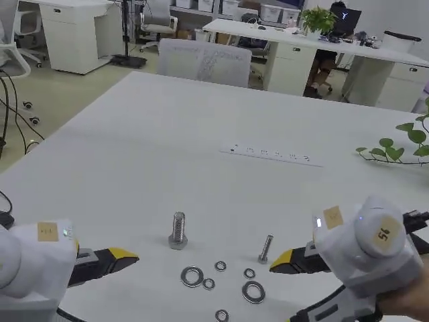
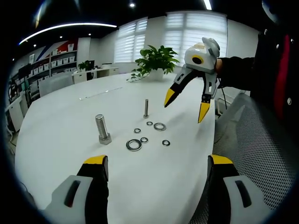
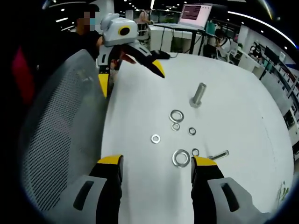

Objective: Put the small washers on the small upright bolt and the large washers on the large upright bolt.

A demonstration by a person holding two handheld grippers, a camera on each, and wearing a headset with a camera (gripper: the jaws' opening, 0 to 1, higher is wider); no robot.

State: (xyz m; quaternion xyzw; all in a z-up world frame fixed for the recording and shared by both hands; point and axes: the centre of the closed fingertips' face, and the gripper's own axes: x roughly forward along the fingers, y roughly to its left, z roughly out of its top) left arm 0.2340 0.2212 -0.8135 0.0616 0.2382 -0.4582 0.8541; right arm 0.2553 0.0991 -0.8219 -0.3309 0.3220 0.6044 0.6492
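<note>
We find the left hand-held gripper [image 2: 158, 161] and the right hand-held gripper [image 3: 157, 162] both with jaws apart and empty, at the near edge of the white surface [image 1: 201, 154]. Two large silver washers [image 1: 192, 276] and four small silver washers [image 1: 220, 266] lie loose before the thick upright hex bolt [image 1: 177, 231] and the thin upright bolt [image 1: 266, 249]. We advise nipping one washer by its rim, lifting it level, and centring its hole over the matching shank.

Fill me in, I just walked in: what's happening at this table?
A person holds a gripper in each hand over a white table. The left gripper and right gripper are both open and empty. The large bolt and small bolt stand upright. Six washers, two large and four small, lie loose near them; none is on a bolt yet.
</note>
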